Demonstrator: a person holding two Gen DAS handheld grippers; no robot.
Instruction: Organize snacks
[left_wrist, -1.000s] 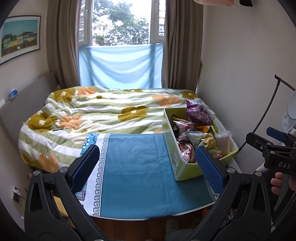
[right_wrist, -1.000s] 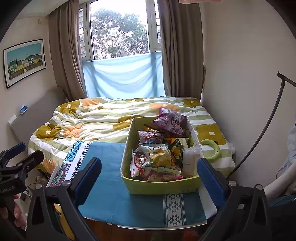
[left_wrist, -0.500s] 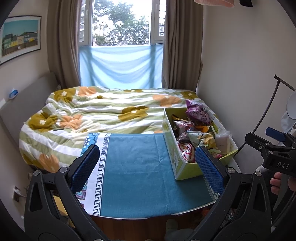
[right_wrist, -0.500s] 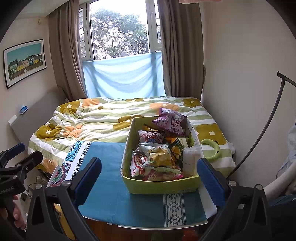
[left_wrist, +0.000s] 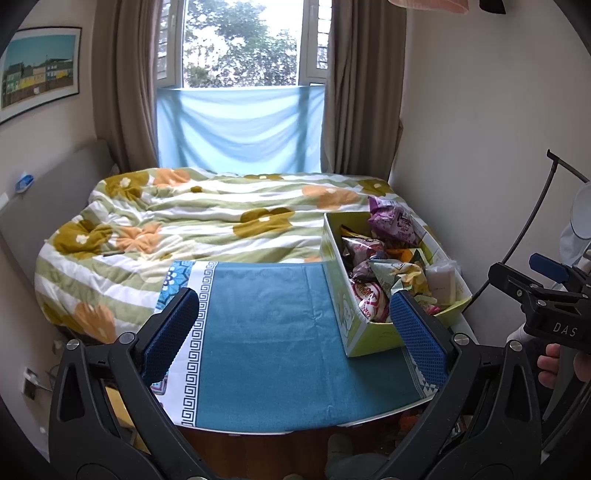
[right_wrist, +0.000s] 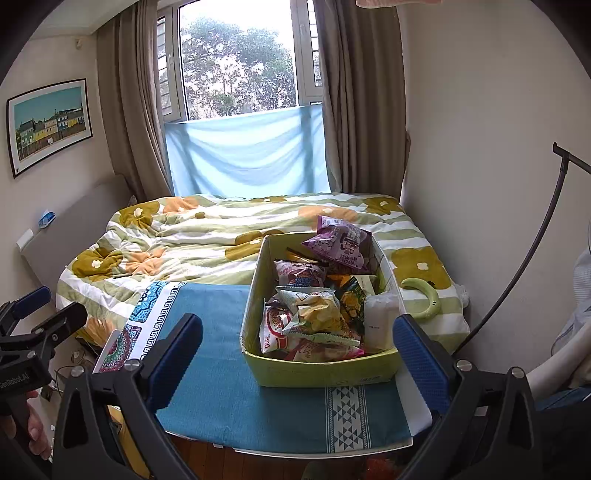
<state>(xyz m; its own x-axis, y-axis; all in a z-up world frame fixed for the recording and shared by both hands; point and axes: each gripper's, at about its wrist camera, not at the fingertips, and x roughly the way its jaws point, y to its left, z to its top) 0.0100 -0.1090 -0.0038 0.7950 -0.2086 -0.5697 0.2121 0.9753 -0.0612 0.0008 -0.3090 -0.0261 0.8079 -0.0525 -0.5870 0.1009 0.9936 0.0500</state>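
A yellow-green cardboard box (right_wrist: 317, 371) full of snack bags stands on the right part of a small table covered with a teal cloth (right_wrist: 221, 373). A purple bag (right_wrist: 340, 242) lies on top at the far end; a yellow-green bag (right_wrist: 317, 314) and a red-and-white bag (right_wrist: 273, 326) lie near the front. The box also shows in the left wrist view (left_wrist: 351, 314). My left gripper (left_wrist: 291, 332) is open and empty above the teal cloth (left_wrist: 269, 332), left of the box. My right gripper (right_wrist: 297, 354) is open and empty, in front of the box.
A bed with a flowered green-striped quilt (right_wrist: 192, 236) lies behind the table. A green curved object (right_wrist: 424, 297) rests on the quilt right of the box. A wall stands close on the right, and a black curved rod (right_wrist: 535, 243) leans there.
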